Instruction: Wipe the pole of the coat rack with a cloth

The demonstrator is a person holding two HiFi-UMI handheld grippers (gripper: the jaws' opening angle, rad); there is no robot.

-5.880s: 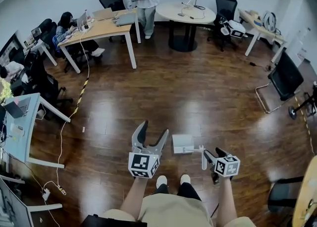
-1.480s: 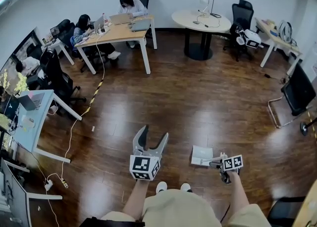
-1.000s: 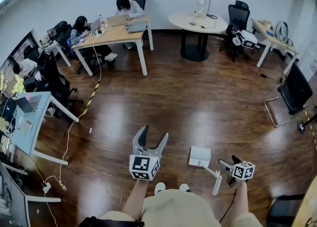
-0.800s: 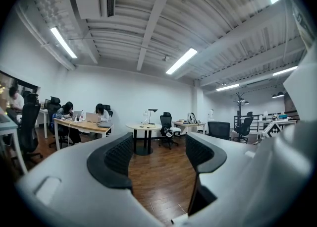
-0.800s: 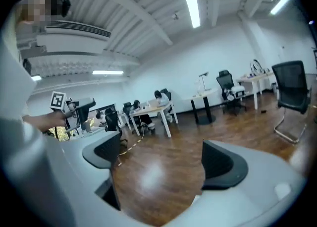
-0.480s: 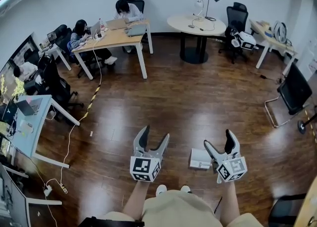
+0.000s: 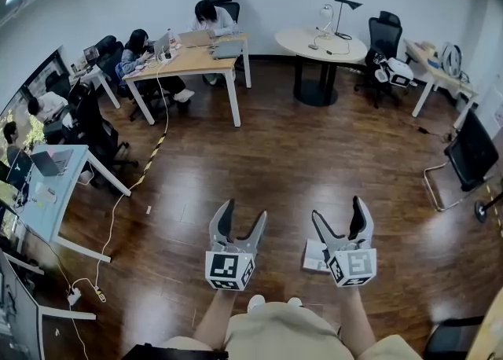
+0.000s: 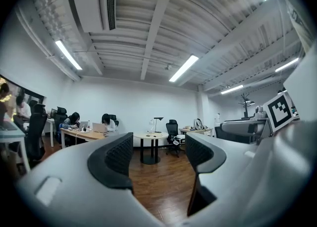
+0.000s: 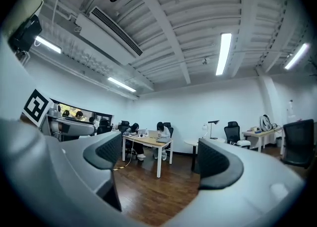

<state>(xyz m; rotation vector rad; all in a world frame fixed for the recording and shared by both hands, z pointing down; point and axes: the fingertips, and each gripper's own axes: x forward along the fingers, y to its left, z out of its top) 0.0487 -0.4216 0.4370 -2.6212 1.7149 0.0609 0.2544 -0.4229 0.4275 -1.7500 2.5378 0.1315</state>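
Head view with both gripper views. The left gripper (image 7: 244, 213) and the right gripper (image 7: 338, 211) are held side by side, well apart, above the wooden floor (image 7: 314, 154); in each gripper view the jaws stand wide apart with nothing between them, only the room beyond; a white flat square (image 7: 313, 256), perhaps the cloth, lies on the floor just beside the right gripper and is partly hidden by it; a dark branching coat rack (image 8: 245, 104) shows small and far off at the right of the left gripper view; neither gripper touches it.
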